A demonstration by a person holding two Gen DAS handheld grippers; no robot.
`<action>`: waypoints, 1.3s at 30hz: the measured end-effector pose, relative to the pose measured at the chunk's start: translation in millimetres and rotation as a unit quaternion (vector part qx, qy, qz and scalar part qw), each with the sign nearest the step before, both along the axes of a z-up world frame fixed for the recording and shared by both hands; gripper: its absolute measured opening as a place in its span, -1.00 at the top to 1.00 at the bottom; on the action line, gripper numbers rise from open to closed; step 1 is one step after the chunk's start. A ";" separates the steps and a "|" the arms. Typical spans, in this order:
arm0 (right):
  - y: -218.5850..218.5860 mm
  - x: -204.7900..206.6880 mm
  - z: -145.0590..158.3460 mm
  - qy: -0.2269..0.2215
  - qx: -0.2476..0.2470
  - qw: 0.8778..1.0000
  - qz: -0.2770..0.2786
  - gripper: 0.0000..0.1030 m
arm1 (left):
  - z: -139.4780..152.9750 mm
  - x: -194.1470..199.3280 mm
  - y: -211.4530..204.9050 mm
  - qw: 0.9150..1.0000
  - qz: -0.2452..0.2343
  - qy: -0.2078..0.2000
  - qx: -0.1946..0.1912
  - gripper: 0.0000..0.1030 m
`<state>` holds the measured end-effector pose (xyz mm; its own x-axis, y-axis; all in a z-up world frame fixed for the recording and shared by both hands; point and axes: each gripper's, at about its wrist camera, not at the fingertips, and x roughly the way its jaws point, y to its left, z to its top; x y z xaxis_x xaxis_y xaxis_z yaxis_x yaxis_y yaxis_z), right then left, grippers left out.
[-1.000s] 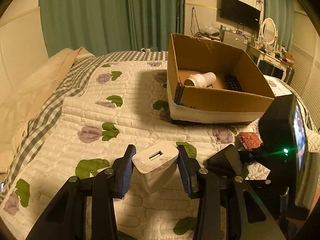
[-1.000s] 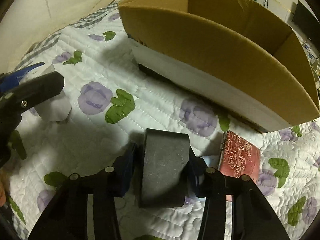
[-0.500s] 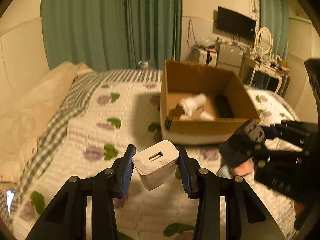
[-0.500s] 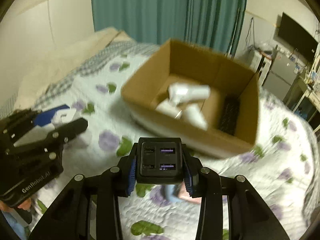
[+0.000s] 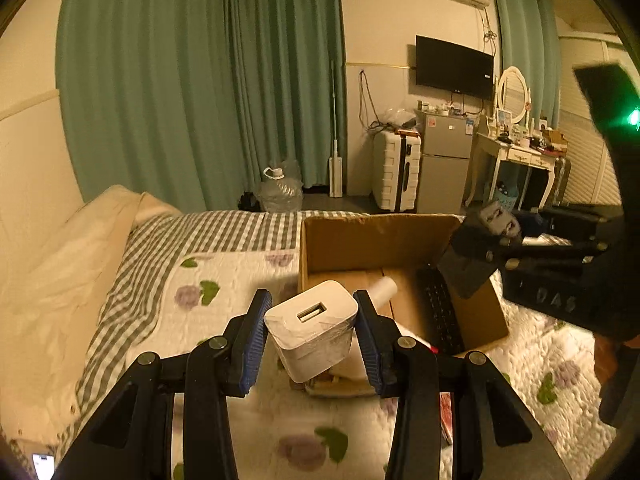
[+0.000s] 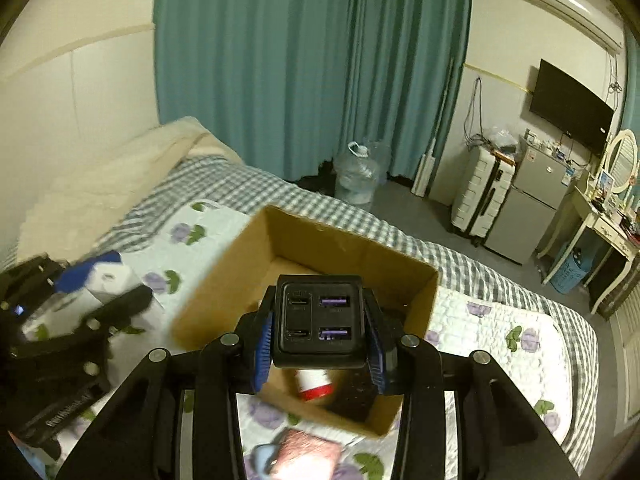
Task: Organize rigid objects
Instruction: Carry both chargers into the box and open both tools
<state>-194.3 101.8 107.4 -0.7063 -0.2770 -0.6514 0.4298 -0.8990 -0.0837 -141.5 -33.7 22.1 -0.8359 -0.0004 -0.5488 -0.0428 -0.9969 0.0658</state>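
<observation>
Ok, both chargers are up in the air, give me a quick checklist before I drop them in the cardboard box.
1. Left gripper shut on the white charger: ok.
2. Right gripper shut on the black charger: ok.
3. Black charger above the open cardboard box: ok.
4. White charger over the box: cannot tell, it looks near the front edge.
5. Free floor inside, beside the white bottle and black remote: ok.
6. Grippers apart from each other: ok.
</observation>
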 end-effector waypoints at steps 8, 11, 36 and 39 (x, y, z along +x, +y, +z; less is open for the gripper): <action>3.3 -38.0 -71.3 -0.073 0.020 0.997 -0.002 0.26 | -28.8 -38.3 14.3 1.000 -0.006 -0.031 0.002 0.18; 4.7 -48.4 -91.4 -0.097 0.022 0.995 -0.005 0.26 | -38.9 -43.7 20.2 0.999 -0.014 -0.039 0.000 0.18; 64.7 -37.8 -56.2 -0.018 -0.034 0.996 -0.082 -0.15 | -59.5 -77.3 59.3 0.998 -0.039 -0.054 0.003 0.13; 71.5 -39.9 -61.9 -0.020 -0.032 0.995 -0.090 -0.23 | -66.9 -82.8 60.4 0.998 -0.025 -0.054 0.005 -0.14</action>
